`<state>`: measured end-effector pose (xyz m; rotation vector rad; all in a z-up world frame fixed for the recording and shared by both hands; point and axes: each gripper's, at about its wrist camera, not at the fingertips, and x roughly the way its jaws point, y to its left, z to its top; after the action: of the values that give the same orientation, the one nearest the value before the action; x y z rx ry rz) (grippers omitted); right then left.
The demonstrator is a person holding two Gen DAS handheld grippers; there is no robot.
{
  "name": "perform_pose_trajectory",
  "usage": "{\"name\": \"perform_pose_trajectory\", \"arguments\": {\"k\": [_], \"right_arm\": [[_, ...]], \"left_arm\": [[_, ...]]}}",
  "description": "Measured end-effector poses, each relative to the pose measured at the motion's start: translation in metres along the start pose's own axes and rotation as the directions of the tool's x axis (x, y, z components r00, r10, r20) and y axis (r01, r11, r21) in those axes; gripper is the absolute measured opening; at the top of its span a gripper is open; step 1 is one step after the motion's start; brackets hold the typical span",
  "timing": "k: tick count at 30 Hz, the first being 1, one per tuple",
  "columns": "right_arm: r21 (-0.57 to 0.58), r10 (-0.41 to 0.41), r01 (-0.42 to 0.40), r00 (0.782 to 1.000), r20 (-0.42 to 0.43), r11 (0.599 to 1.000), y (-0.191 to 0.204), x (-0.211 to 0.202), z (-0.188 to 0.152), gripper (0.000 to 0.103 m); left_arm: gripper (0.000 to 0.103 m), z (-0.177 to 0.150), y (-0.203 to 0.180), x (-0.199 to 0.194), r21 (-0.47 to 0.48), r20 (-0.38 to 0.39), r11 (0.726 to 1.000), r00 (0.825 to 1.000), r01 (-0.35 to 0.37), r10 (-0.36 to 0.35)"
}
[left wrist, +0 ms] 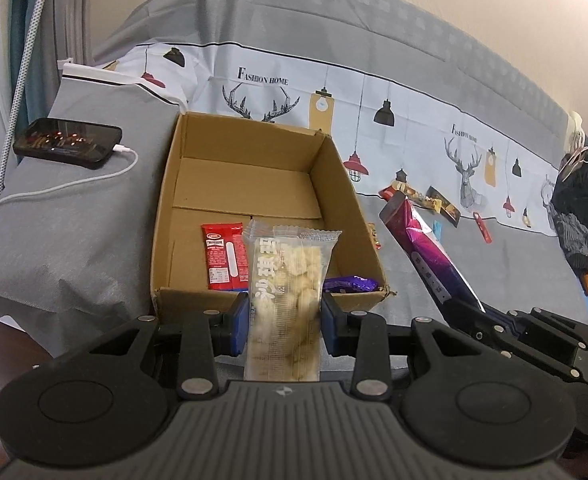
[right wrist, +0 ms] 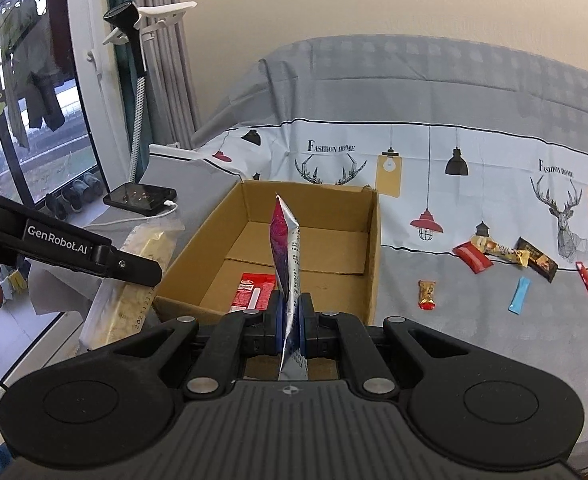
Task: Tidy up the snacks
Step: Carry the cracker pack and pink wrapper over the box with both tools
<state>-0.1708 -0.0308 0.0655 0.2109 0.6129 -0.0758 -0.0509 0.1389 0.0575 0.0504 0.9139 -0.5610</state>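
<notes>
The left gripper (left wrist: 285, 322) is clamped on a clear pastry packet (left wrist: 284, 280), the right gripper (right wrist: 290, 330) pinched tight on a purple foil pouch (right wrist: 286, 248), both held at the cardboard box's (right wrist: 374, 248) near wall. A release too soon could drop either outside. Loose snacks (right wrist: 472, 258) are left scattered on the sheet; a purple wrapper (left wrist: 350, 283), perhaps candy, lies inside.
</notes>
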Motion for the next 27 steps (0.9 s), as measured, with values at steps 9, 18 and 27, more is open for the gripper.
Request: {"name": "perform_pose_trajectory", "arguments": {"k": [9, 18, 27], "right_arm": [[-0.006, -0.003, 0.002, 1.000, -0.005, 1.000, 0.002, 0.001, 0.000, 0.007], [-0.006, -0.003, 0.003, 1.000, -0.021, 1.000, 0.002, 0.005, 0.001, 0.007], [-0.004, -0.009, 0.009, 0.999, -0.043, 1.000, 0.006, 0.012, 0.001, 0.007]], "left_arm": [[0.040, 0.000, 0.000, 0.002, 0.000, -0.002, 1.000, 1.000, -0.015, 0.015], [0.040, 0.001, 0.000, 0.007, -0.007, -0.013, 1.000, 1.000, -0.016, 0.016], [0.040, 0.004, 0.002, 0.014, -0.014, -0.023, 1.000, 1.000, -0.014, 0.014]]}}
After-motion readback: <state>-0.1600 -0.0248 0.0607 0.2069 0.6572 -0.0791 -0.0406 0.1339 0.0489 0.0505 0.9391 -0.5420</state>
